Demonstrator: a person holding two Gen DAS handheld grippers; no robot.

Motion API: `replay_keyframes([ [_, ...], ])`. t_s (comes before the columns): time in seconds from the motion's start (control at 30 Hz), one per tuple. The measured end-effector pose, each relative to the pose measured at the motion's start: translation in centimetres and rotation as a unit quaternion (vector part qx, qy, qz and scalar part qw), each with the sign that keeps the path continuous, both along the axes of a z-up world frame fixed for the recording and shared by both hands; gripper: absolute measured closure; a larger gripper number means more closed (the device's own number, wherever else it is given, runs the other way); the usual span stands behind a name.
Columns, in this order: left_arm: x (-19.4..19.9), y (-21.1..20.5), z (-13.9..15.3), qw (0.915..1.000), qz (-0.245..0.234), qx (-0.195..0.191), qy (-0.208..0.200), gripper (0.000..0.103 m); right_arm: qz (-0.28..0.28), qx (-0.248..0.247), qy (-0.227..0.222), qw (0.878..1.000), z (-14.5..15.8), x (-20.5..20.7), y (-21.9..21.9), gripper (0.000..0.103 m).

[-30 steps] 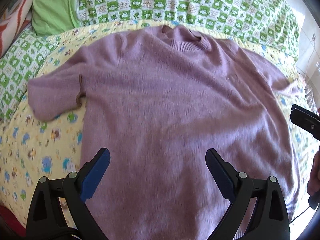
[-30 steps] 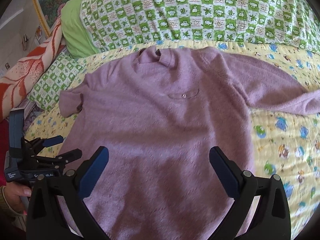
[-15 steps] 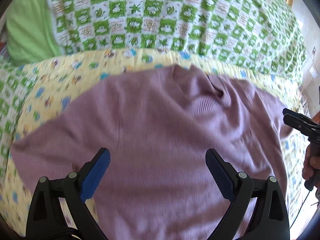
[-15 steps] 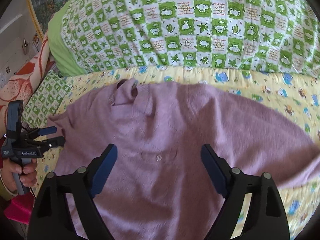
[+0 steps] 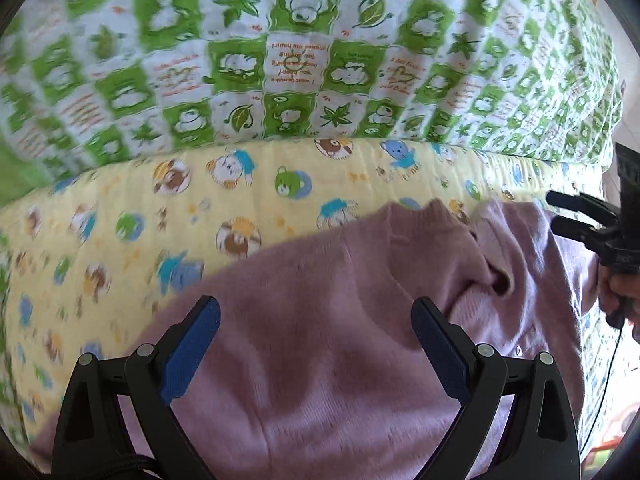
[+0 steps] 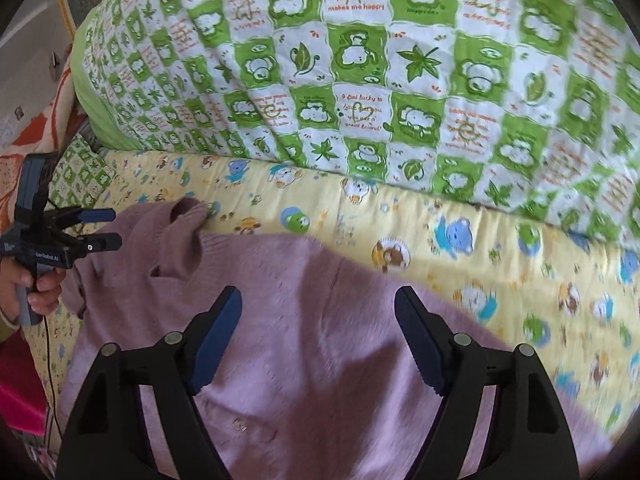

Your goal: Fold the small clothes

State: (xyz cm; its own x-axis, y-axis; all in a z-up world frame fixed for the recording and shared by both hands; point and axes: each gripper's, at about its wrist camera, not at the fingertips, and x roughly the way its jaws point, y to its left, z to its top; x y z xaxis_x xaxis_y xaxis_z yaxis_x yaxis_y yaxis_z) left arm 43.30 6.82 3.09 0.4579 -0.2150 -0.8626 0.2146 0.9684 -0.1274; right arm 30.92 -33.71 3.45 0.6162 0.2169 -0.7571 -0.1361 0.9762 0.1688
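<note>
Mauve sweater [image 5: 320, 340] fills each frame's bottom, collar upward; left gripper [image 5: 316, 340] gapes empty, right gripper [image 6: 318, 332] narrowing, nothing gripped.

Sweater [image 5: 320, 360] hem: cut off at bottom edge
Left-side bedsheet [image 5: 60, 280]: print smeared by blur
Sweater's right sleeve: out of frame

Left black two-finger gripper with blue pads [image 5: 316, 344] points steeply downward, jaws spread wide, nothing between the pads. Its handle is gripped by the person's left hand [image 6: 38, 290], fingers wrapped round the grip, a thin cable hanging below. Right black two-finger gripper with blue pads [image 6: 318, 334] also angles downward, jaws closing, pads not pressing on anything. The person's right hand [image 5: 618, 300] holds its handle at the frame edge.
</note>
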Motion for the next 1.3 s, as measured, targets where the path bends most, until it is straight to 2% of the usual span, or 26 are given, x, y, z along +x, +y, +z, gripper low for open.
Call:
replay_keyframes([
  [0.17,3.5,0.4,-1.9,0.9991,-0.02,-0.002,0.038,0.006,0.044,-0.021,0.027,0.998,-1.7,4.2,-0.1,0.024],
  [0.2,4.1,0.3,-2.4,0.9986,-0.028,-0.001,0.045,0.006,0.055,-0.025,0.035,0.998,-2.2,4.9,0.0,0.027],
  [0.27,4.6,0.0,-3.3,0.9977,-0.038,0.004,0.055,0.006,0.077,-0.034,0.057,0.995,-3.3,6.0,0.4,0.039],
  [0.3,4.8,-0.5,-3.5,0.9976,-0.045,0.009,0.052,0.007,0.083,-0.041,0.068,0.993,-3.9,6.4,0.5,0.05],
  [0.37,4.7,-1.3,-3.9,0.9972,-0.056,0.021,0.045,0.01,0.091,-0.045,0.079,0.992,-4.7,6.7,0.6,0.062],
  [0.4,4.6,-2.2,-3.8,0.997,-0.063,0.028,0.034,0.014,0.095,-0.037,0.078,0.992,-4.9,6.6,0.3,0.076],
  [0.43,4.3,-2.8,-3.7,0.9965,-0.073,0.031,0.028,0.031,0.094,-0.024,0.079,0.992,-5.0,6.5,0.0,0.092],
  [0.47,4.1,-3.4,-3.5,0.996,-0.081,0.031,0.02,0.062,0.091,-0.012,0.079,0.993,-5.0,6.4,-0.3,0.093],
  [0.5,4.0,-3.9,-3.1,0.996,-0.085,0.023,0.017,0.08,0.086,0.0,0.07,0.994,-4.8,6.0,-0.8,0.093],
  [0.53,4.1,-4.2,-2.8,0.9961,-0.085,0.015,0.021,0.093,0.082,0.005,0.063,0.995,-4.6,5.7,-1.1,0.094],
  [0.67,3.9,-4.5,-1.9,0.9966,-0.075,0.034,-0.006,0.095,0.037,0.01,0.013,0.999,-1.8,4.0,-3.4,0.095],
  [0.77,3.9,-3.9,-3.1,0.9977,-0.048,0.047,-0.008,0.095,-0.021,0.01,-0.02,1.0,-0.4,3.5,-6.0,0.096],
  [0.83,3.8,-3.4,-4.0,0.9988,-0.028,0.038,-0.013,0.095,-0.058,0.008,-0.01,0.998,-1.3,3.5,-7.6,0.096],
  [0.93,3.7,-3.9,-4.3,0.999,-0.005,0.035,-0.027,0.095,-0.069,-0.023,0.021,0.997,-4.1,3.8,-7.4,0.096],
  [1.0,3.4,-3.7,-4.8,0.9991,0.003,0.036,-0.021,0.094,-0.08,-0.027,0.025,0.996,-4.9,3.8,-7.5,0.096],
  [1.03,3.0,-3.3,-4.8,0.9992,0.004,0.036,-0.019,0.092,-0.09,-0.019,0.028,0.995,-5.0,3.9,-7.8,0.096],
  [1.07,2.9,-3.3,-4.4,0.9992,0.01,0.032,-0.02,0.086,-0.097,-0.015,0.033,0.995,-5.0,4.1,-7.9,0.096],
  [1.17,1.1,-1.6,-2.5,0.9991,0.03,0.008,-0.029,0.081,-0.101,-0.005,0.023,0.995,-3.5,3.9,-7.4,0.09],
  [1.2,0.7,-1.2,-1.8,0.9987,0.039,0.004,-0.032,0.077,-0.102,0.001,0.015,0.995,-2.5,3.5,-7.3,0.083],
  [1.23,0.1,-1.0,-1.4,0.9984,0.044,-0.001,-0.034,0.067,-0.109,-0.004,0.01,0.994,-1.7,2.9,-7.4,0.073],
  [1.27,-0.5,-0.9,-0.8,0.9981,0.049,-0.008,-0.038,0.059,-0.116,-0.004,0.001,0.993,-0.9,2.0,-7.6,0.069],
  [1.3,-1.5,-0.7,-0.2,0.9975,0.053,-0.017,-0.044,0.057,-0.123,0.007,-0.011,0.992,0.0,0.6,-7.9,0.063],
])
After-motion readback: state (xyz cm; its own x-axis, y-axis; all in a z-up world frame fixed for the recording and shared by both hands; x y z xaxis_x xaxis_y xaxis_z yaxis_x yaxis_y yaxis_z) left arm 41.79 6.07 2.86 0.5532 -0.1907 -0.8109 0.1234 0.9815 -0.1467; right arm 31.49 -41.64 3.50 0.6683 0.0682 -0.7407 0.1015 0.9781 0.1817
